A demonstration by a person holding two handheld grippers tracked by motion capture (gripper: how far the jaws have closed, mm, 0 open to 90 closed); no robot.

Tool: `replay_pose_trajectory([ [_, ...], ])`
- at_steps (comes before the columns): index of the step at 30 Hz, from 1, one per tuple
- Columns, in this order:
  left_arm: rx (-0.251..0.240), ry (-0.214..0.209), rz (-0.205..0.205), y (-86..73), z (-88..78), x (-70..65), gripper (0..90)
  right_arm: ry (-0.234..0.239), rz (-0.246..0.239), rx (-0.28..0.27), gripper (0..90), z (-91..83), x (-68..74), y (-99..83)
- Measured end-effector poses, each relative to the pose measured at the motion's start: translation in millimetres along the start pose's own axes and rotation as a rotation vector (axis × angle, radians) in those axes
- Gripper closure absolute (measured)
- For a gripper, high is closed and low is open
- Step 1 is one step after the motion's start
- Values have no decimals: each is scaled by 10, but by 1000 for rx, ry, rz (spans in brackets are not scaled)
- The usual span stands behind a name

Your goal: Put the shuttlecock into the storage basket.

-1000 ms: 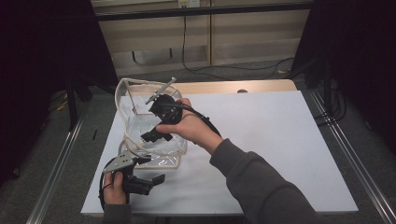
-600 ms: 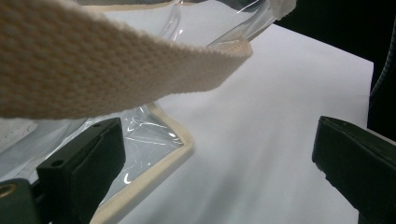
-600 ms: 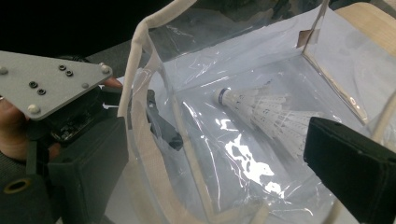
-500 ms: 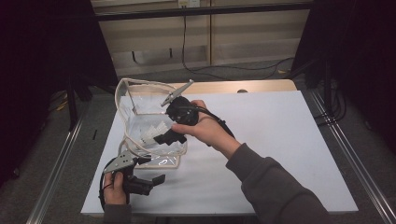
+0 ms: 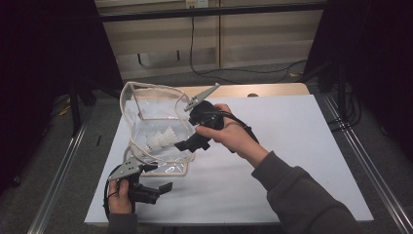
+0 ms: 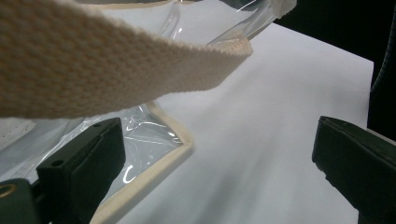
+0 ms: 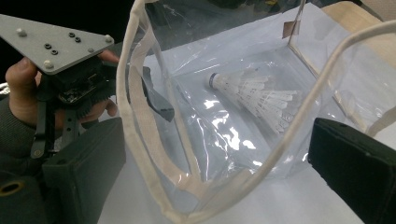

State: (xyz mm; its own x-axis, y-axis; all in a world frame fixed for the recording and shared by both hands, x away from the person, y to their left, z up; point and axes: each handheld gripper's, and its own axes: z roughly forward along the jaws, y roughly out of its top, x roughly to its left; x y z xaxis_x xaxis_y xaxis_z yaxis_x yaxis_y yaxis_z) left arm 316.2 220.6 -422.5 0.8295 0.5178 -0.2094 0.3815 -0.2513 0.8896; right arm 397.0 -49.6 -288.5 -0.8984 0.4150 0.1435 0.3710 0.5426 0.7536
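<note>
Inside clear bag [image 5: 156,127], shuttlecock [image 5: 163,139]

Bag [image 5: 158,122]: clear plastic, cream-trimmed, open, standing just left of the right claw [image 5: 187,144].
Shuttlecock [image 7: 259,95]: white, lying inside on its side.

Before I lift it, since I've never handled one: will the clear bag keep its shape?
Probably not. The clear bag looks like thin, wrinkled film with soft webbing edges, so it should sag. It is likely light, holding just shuttlecocks.
</note>
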Motion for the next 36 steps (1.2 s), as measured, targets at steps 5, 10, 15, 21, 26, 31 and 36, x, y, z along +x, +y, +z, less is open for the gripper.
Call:
replay_pose_trajectory([
  [5,0,-3,1,-1,2,-4,28,6,-3,-2,40,-60,-19,-79],
  [10,3,-1,3,-3,4,-1,28,1,-7,-5,40,-127,-40,-157],
  [15,1,0,-1,-3,3,-2,28,-4,-3,-11,40,-187,-65,-237],
  [21,0,-1,0,-2,1,-2,28,-14,2,-21,43,-261,-113,-337],
  [26,2,1,3,-1,-2,0,28,-21,3,-24,42,-302,-159,-434],
  [31,0,1,1,-2,4,-2,28,-22,13,-21,43,-331,-206,-551],
  [36,1,1,1,-1,5,-3,29,-31,19,-32,44,-355,-238,-677],
])
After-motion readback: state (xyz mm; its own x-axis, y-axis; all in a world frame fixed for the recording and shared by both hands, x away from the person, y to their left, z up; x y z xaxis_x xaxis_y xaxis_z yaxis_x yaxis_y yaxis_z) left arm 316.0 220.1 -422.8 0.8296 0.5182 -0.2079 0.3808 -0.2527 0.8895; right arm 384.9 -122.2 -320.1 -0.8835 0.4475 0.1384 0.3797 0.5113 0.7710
